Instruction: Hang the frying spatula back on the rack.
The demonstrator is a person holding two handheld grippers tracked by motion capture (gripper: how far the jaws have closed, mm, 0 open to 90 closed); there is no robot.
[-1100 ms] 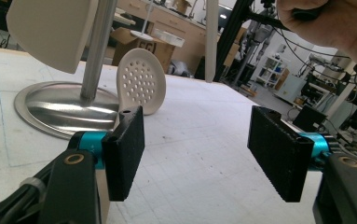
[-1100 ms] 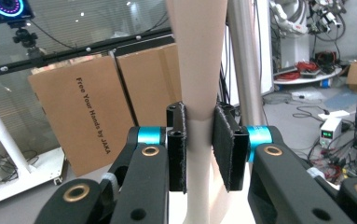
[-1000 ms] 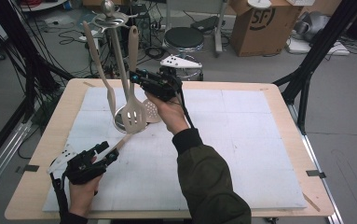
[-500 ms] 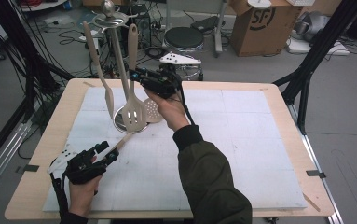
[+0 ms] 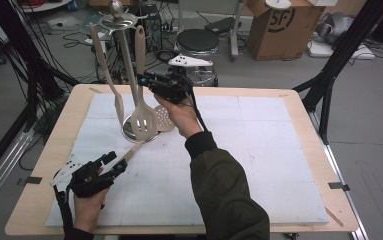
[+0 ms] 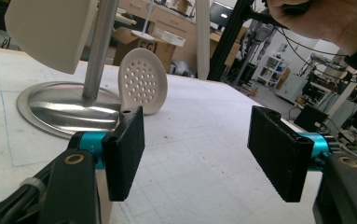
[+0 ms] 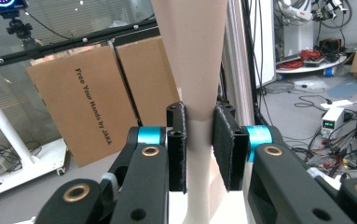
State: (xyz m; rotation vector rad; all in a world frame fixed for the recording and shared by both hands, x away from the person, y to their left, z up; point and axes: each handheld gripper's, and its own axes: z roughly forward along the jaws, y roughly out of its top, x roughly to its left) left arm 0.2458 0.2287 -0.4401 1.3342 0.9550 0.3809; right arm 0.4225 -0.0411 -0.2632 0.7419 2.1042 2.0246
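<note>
Keeps left gripper (image 5: 116,161) open and empty at the near left. Clamps right gripper (image 5: 147,81) on the skimmer (image 5: 164,119) handle, head down against the stand (image 5: 128,134) base. Shows no shift since a second ago; probably pausing before lifting.

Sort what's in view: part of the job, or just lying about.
Part of the job:
- slotted turner, clamped in the right claw
- utensil stand
- skimmer leaning by the stand's base

Lying about:
- cardboard box
- round stool
- floor cables
</note>
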